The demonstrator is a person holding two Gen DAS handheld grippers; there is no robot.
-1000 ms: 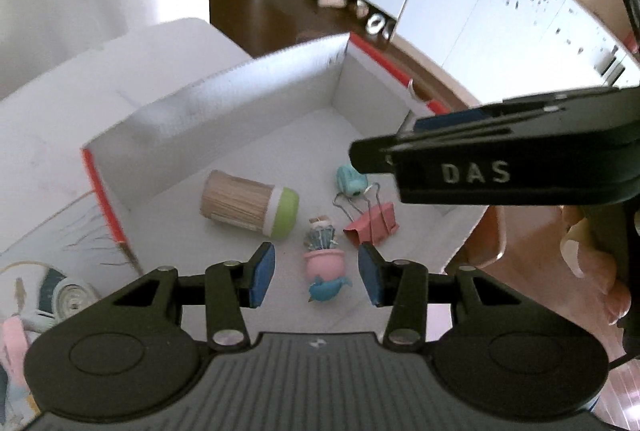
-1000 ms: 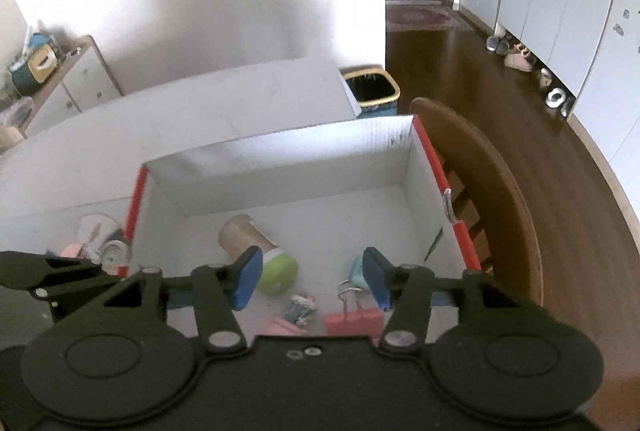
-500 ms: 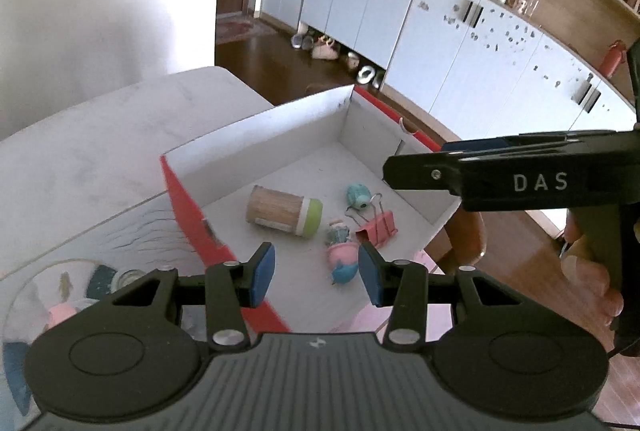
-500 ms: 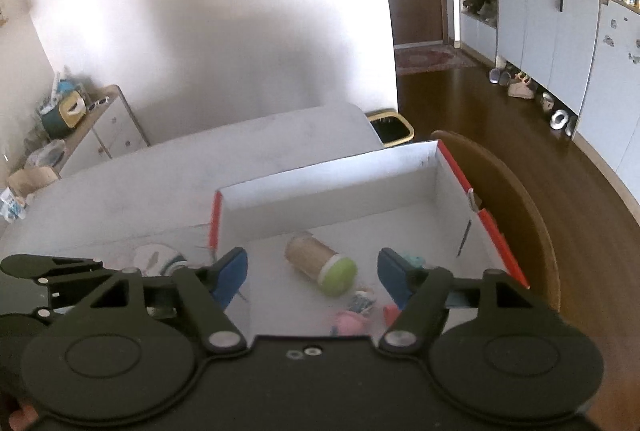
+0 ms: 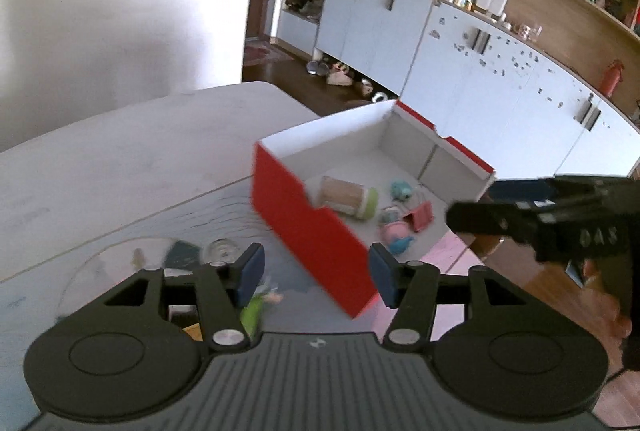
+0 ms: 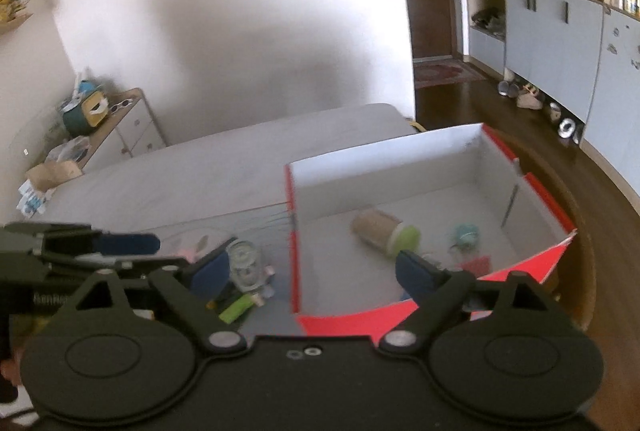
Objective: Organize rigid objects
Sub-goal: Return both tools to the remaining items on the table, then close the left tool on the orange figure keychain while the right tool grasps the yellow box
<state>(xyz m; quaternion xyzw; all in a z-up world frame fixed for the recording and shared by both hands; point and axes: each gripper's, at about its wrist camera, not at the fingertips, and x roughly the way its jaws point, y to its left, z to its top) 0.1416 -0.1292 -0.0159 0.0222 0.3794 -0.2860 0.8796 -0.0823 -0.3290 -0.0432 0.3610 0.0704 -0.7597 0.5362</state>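
A: Both are empty. The left gripper (image 5: 316,273) has its jaws opening with nothing between them, and the right gripper's (image 6: 310,269) jaws are spreading wide over the box's near wall.

B: What could go wrong?

A: The red box (image 5: 304,223) sits at the bench (image 5: 120,159) corner, so a careless reach might clip its rim and nudge it off. The glass jar (image 6: 244,265) among the loose clutter beside the box could tip if brushed.

B: And the toothpick jar (image 5: 348,197)?

A: It lies on its side on the box floor, long axis level, green cap pointing toward the pink clip (image 5: 422,215).
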